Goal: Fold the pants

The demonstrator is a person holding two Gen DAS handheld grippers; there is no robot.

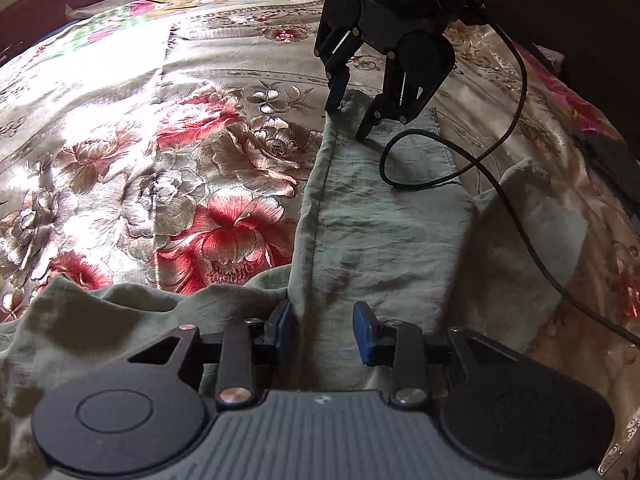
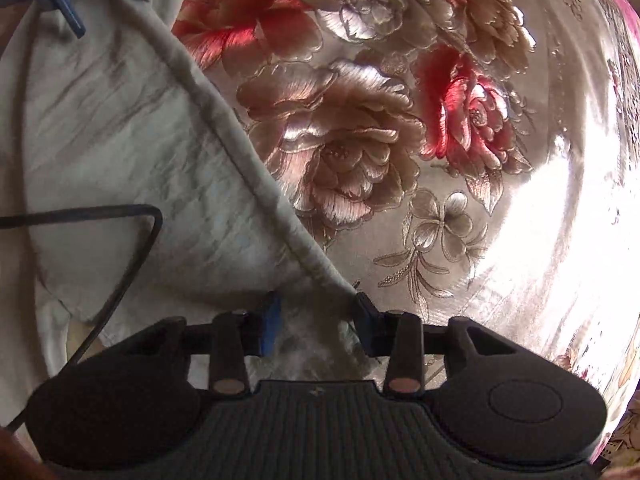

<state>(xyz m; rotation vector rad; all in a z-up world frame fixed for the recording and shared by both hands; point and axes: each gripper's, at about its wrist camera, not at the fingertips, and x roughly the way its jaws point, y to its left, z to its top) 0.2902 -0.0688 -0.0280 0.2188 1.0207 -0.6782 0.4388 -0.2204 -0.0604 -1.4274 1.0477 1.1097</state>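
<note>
Pants point(image 1: 384, 216) betw both tools: left tool point(image 1: 326, 328), right tool point(image 2: 316, 326) apart, unclamped.

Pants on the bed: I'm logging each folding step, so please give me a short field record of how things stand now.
garment: grey-green pants, one leg laid straight across the floral bedspread
left hand-held gripper: jaws apart, straddling the leg's seamed edge near the upper part
right hand-held gripper: at the leg's hem end, jaws apart with the hem corner between them
grip: neither visibly clamps the cloth
cable: black, looping over the leg
fold: not yet made
</note>
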